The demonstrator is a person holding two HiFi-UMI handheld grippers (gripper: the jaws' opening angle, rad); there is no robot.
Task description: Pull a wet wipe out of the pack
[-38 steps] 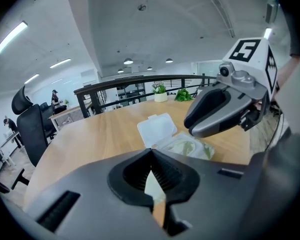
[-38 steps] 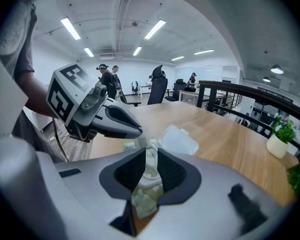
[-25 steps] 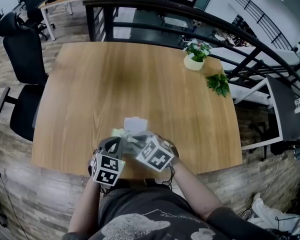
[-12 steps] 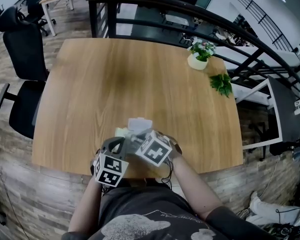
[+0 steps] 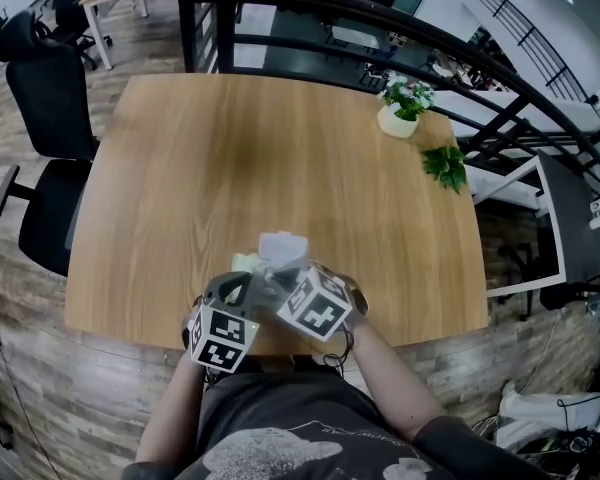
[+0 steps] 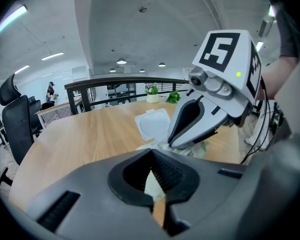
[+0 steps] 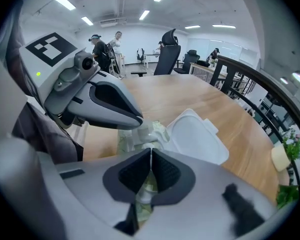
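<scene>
A pale green wet wipe pack [image 5: 240, 264] lies near the table's front edge with its white lid [image 5: 282, 248] flipped open. My left gripper [image 5: 250, 284] is shut on the pack's near edge, and green film [image 6: 153, 188] shows between its pads. My right gripper [image 5: 276, 282] points steeply down at the pack's opening. Its jaws are closing, and the pads press on a crumpled white wipe [image 7: 147, 133] that rises from the pack [image 7: 123, 144]. The lid [image 7: 197, 136] stands just beyond. Each gripper view shows the other gripper close by: the right gripper [image 6: 172, 144] and the left gripper [image 7: 138, 122].
The wooden table [image 5: 280, 158] stretches away beyond the pack. A potted plant [image 5: 400, 108] and a green sprig [image 5: 442, 166] sit at its far right. A black office chair [image 5: 40, 98] stands at the left, and a dark railing [image 5: 380, 28] runs behind the table.
Both grippers stay over the pack at the table's front edge. The right gripper's marker cube has tilted slightly; the pack and its lid have not moved.
</scene>
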